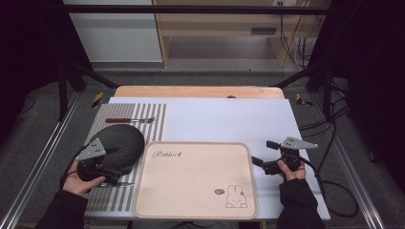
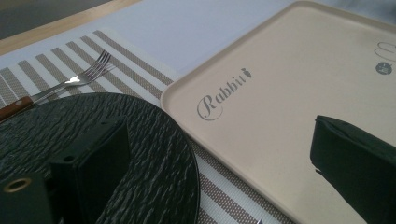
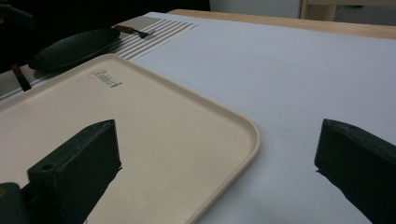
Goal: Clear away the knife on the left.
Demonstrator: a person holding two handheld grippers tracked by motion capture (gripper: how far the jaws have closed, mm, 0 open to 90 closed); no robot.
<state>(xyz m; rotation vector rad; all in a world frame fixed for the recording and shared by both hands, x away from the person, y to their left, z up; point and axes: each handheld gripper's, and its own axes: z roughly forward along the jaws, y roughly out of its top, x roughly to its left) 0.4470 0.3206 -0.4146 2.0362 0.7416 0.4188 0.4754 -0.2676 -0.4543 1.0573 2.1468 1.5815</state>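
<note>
A beige tray [image 1: 196, 191] printed with "Rabbit" and a bunny lies at the table's front middle. Left of it, a black textured plate [image 1: 119, 140] rests on a striped placemat [image 1: 153, 119]. My left gripper [image 1: 114, 171] is open; in the left gripper view [image 2: 219, 140] one jaw hangs over the plate [image 2: 154, 154] and the other over the tray [image 2: 280, 107]. My right gripper [image 1: 264, 152] is open at the tray's right rim. In the right gripper view [image 3: 218, 126] one jaw is above the tray [image 3: 177, 130] and the other above the white sheet [image 3: 289, 70]. Neither gripper holds anything.
A fork [image 1: 131, 120] with a wooden handle lies on the placemat behind the plate. A knife [image 1: 119, 184] lies on the mat in front of the plate, partly under my left gripper. The white sheet [image 1: 229, 119] covers the table behind and right of the tray.
</note>
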